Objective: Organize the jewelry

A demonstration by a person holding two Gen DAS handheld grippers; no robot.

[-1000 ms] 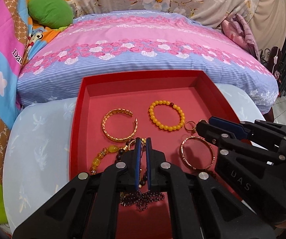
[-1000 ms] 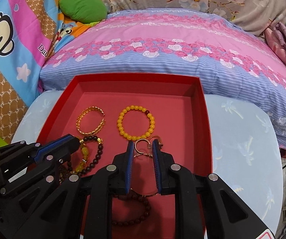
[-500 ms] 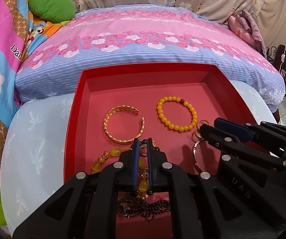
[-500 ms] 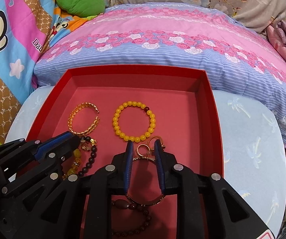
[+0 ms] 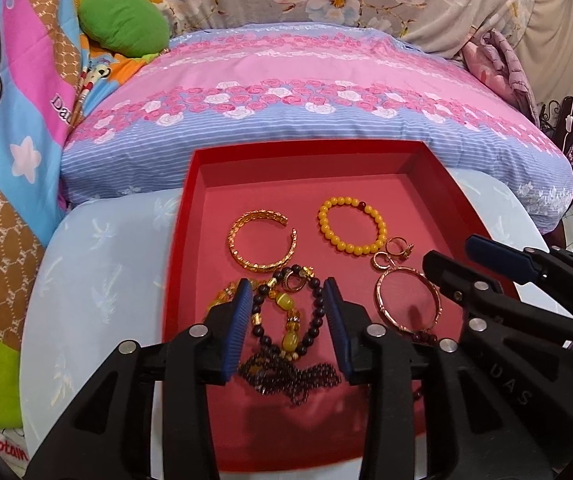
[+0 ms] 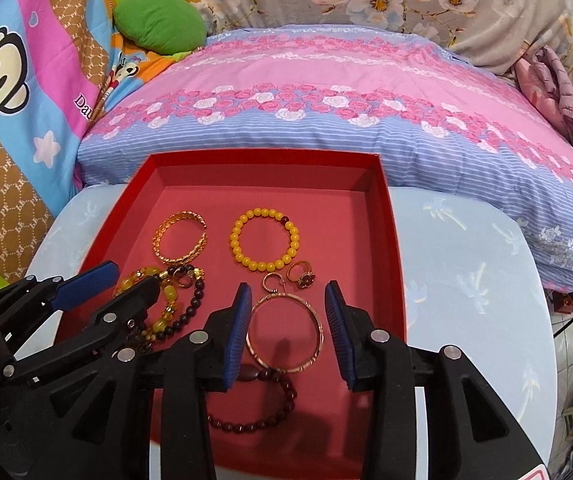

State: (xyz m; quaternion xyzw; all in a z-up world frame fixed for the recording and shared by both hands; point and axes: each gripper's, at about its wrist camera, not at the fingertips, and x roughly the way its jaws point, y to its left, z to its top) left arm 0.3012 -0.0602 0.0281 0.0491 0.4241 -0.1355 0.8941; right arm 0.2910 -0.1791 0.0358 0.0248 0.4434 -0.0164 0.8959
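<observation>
Hovering nearest the lens, the left gripper (image 5: 288, 322) stands with its blue pads parted; the jaws have just been opening, and the tangle of dark bead strands (image 5: 286, 372) and the yellow-stone bracelet (image 5: 282, 320) lies between them on the tray floor, with no pad pressing on it, so the pile reads as released rather than held. The right gripper (image 6: 288, 330) is in the same condition: jaws just opened, pads spread either side of the rose-gold bangle (image 6: 284, 334), which lies flat on the floor of the red tray (image 6: 390, 264) with a gap to each pad. Below it a dark red bead bracelet (image 6: 262, 404) partly overlaps the bangle's near edge; whether the two are linked cannot be told from here. Likely reason for both poses: each piece set down near the front of the tray, then let go. Just beyond the bangle sit a small hoop (image 6: 272, 282) and a ring with a dark stone (image 6: 302, 276), close together, possibly touching. Farther back, the gold cuff (image 5: 262, 244) and the yellow bead bracelet (image 5: 352, 224) lie apart, each in its own bare patch, which suggests sorted items go there. The tray rests on a pale blue cushion (image 5: 98, 280); behind it is a pink floral pillow (image 5: 306, 92).
</observation>
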